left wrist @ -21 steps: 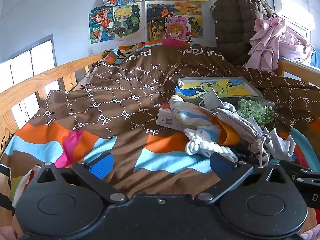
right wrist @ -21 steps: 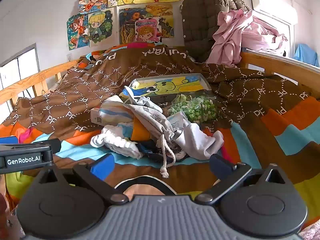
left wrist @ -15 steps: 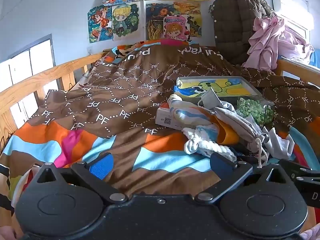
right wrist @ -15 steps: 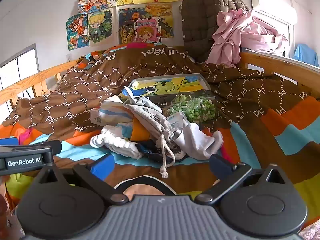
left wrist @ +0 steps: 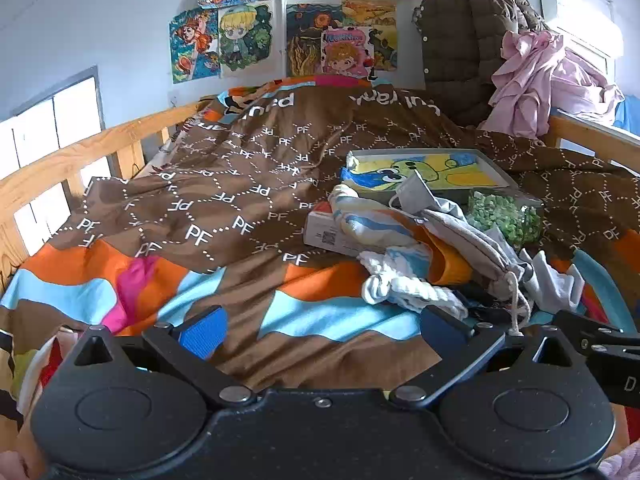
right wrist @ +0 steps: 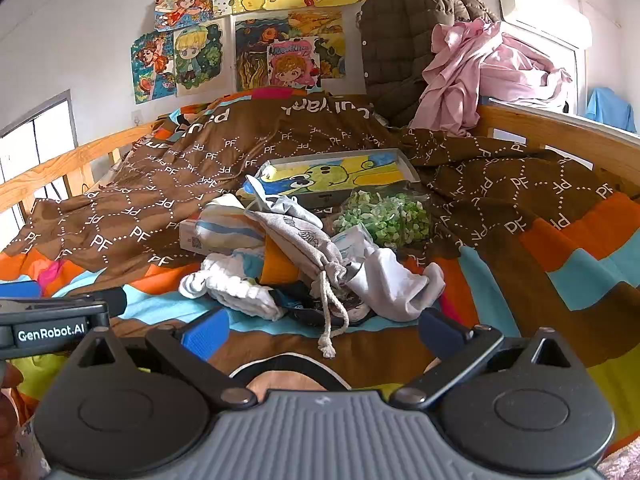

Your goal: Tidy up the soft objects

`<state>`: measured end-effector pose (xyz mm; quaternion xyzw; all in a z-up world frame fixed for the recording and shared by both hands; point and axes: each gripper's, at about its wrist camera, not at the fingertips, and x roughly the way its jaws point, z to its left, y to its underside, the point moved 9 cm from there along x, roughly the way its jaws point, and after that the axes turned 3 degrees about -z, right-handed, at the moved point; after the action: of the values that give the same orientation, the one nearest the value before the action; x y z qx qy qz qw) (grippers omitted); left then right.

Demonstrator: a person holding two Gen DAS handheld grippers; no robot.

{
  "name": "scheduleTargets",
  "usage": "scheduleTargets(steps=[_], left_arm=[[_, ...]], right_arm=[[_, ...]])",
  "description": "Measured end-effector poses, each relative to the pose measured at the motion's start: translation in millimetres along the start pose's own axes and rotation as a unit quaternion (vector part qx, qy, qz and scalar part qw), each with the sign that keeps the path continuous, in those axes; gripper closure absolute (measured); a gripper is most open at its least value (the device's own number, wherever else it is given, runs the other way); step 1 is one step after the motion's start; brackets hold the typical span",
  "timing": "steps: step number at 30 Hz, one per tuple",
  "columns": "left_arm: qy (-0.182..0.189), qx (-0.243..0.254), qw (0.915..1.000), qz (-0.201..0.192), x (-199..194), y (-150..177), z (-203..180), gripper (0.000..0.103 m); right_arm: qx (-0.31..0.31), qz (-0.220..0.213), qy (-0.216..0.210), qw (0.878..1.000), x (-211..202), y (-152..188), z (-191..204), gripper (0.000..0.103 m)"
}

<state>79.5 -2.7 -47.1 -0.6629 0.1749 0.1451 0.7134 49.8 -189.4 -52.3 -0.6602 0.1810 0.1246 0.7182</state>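
A heap of soft things lies on the bed quilt: a white knitted cloth, a grey drawstring pouch, a pale grey garment, a striped blue-and-white cloth and an orange piece. In the left wrist view the white cloth and pouch sit ahead to the right. My left gripper is open and empty, short of the heap and left of it. My right gripper is open and empty, just before the pouch's cord.
A flat box with a cartoon picture, a clear bag of green bits and a small white carton lie behind the heap. Wooden rails run along both sides. A brown jacket and pink clothes hang at the back.
Both views have shifted very slightly; the heap sits a touch lower in the left wrist view. Both grippers stay open and nothing on the bed has moved.
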Motion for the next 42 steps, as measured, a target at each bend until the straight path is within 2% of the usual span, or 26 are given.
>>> scheduleTargets(steps=[42], left_arm=[[0.004, 0.007, 1.0000, -0.004, -1.1, -1.9, -2.9, 0.001]], right_arm=[[0.001, -0.001, 0.000, 1.000, 0.5, 0.1, 0.1, 0.000]])
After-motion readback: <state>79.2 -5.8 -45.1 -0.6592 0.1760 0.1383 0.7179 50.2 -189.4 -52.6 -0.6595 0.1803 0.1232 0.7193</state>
